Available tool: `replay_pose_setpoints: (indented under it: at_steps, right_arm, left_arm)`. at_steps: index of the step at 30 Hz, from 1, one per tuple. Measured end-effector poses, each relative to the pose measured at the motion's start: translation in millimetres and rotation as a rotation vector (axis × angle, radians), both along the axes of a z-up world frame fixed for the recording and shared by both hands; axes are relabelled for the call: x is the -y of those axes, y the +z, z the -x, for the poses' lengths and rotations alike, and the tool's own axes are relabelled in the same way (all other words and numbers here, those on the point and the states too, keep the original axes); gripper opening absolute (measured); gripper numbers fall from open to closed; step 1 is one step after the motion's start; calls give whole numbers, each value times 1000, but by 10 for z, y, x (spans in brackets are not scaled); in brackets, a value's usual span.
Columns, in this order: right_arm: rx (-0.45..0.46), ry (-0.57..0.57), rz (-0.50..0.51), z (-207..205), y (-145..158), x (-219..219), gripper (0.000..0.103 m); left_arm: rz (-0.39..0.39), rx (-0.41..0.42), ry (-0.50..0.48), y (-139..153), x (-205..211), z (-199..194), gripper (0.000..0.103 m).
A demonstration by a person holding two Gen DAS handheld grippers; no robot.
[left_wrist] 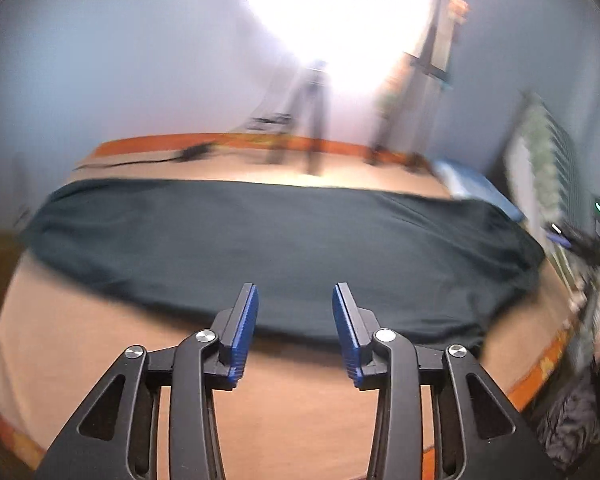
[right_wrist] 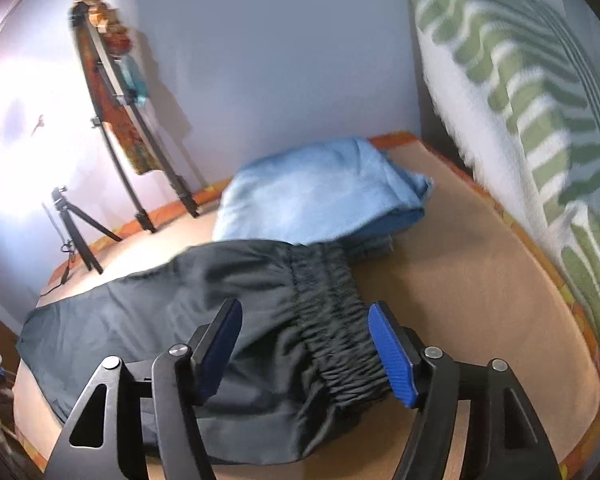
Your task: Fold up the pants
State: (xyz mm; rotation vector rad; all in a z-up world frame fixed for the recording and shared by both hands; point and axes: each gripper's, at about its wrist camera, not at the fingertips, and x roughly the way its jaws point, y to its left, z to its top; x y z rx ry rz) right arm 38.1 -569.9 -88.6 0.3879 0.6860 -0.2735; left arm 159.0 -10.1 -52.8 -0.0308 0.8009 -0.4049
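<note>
Dark, near-black pants (right_wrist: 188,312) with a black gathered waistband (right_wrist: 336,320) lie on a tan bed sheet (left_wrist: 280,412) edged in an orange patterned border (left_wrist: 536,380); a light blue folded cloth (right_wrist: 320,196) sits far right, beside a white pillow (right_wrist: 540,92) with green stripes; both black grippers (left_wrist: 295,332) (right_wrist: 306,350) carry blue ribbed pads (right_wrist: 394,356); pale blue-grey wall (right_wrist: 280,52), black tripod (right_wrist: 76,232)

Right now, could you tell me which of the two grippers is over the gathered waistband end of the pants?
The right gripper: its open jaws straddle the elastic waistband of the dark pants. The left gripper, also open, faces the plain long edge.
</note>
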Motion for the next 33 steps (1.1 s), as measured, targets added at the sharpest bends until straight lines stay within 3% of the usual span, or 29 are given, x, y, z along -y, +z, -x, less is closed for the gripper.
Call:
replay_pose_setpoints:
  at_steps: [3,8,13,23,33]
  right_arm:
    - [23,52,17,-32,113,-232,73]
    - [43,170,9,-155,241,-685,75]
    - [69,278,8,-335,395,-1136,77]
    - [72,489,0,-950,520,-2268,80]
    - [3,656,-24,-1580,393,-3304,80]
  left_arm:
    - [0,-7,124,-27,-476,-126,49]
    - [64,-40,300,-114,-1256,-368,49]
    - [96,-65,412,-263,-1750,-602,50]
    - [164,-105,525,-599,-2391,-1065,50]
    - [223,-141,551,-941,-2605,-1602,50]
